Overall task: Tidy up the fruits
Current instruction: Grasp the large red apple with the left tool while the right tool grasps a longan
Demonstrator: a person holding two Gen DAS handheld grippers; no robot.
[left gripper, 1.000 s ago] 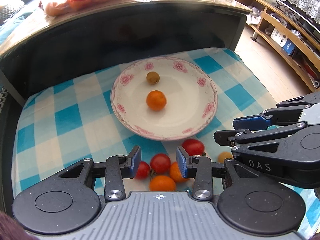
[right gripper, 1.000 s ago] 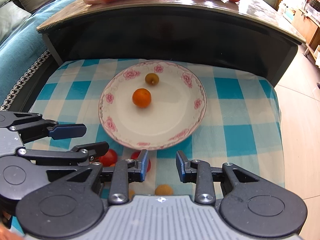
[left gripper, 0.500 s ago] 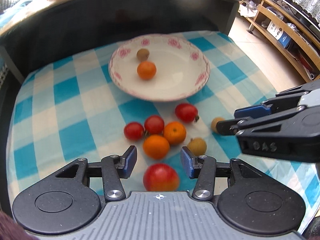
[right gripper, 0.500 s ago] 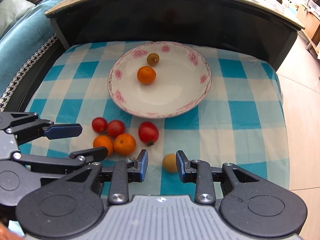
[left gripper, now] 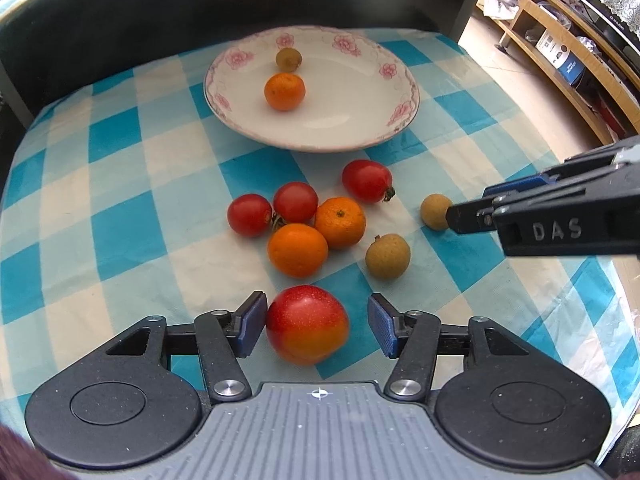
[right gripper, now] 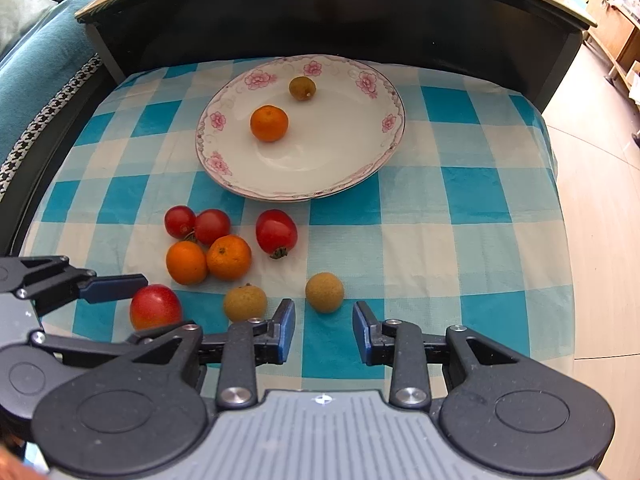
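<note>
Your left gripper (left gripper: 316,326) is sitting released around the red-orange fruit (left gripper: 307,325), nearest you from the floral plate (left gripper: 400,80), pads flanking it with a gap on the right side. Between that fruit and the plate, tomatoes and oranges are clustering. Your right gripper (right gripper: 324,332) is gaping just short of a tan longan (right gripper: 324,292), grasping nothing

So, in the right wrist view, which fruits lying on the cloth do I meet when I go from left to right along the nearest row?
red-orange fruit between the left gripper's fingers → brown longan → second longan, just ahead of the open right gripper.
</note>
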